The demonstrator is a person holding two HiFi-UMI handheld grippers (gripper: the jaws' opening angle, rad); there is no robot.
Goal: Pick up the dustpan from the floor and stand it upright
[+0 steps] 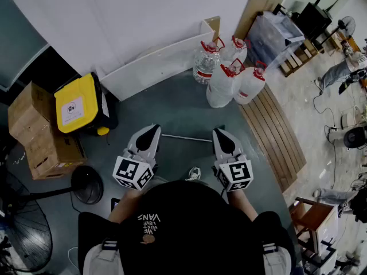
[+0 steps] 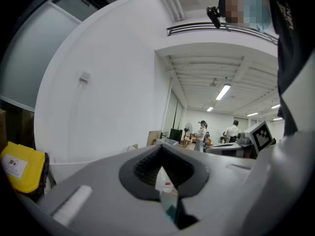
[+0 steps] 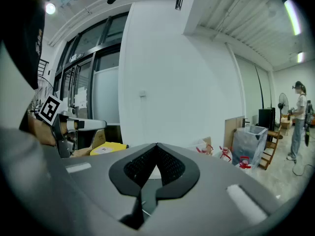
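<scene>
Head view: the left claw and right claw are held side by side over the grey floor, both pointing toward 12 o'clock. A thin pale dustpan handle lies flat on the floor between their tips, running from 9 to 3 o'clock; its pan cannot be made out. Water bottles stand at 1 o'clock and a yellow-lidded bin at 9 o'clock.

Left gripper view: the left claw is pressed together on nothing, and the bin sits at 8 o'clock.

Right gripper view: the right claw is pressed together, empty, with the bottles at 4 o'clock.
</scene>
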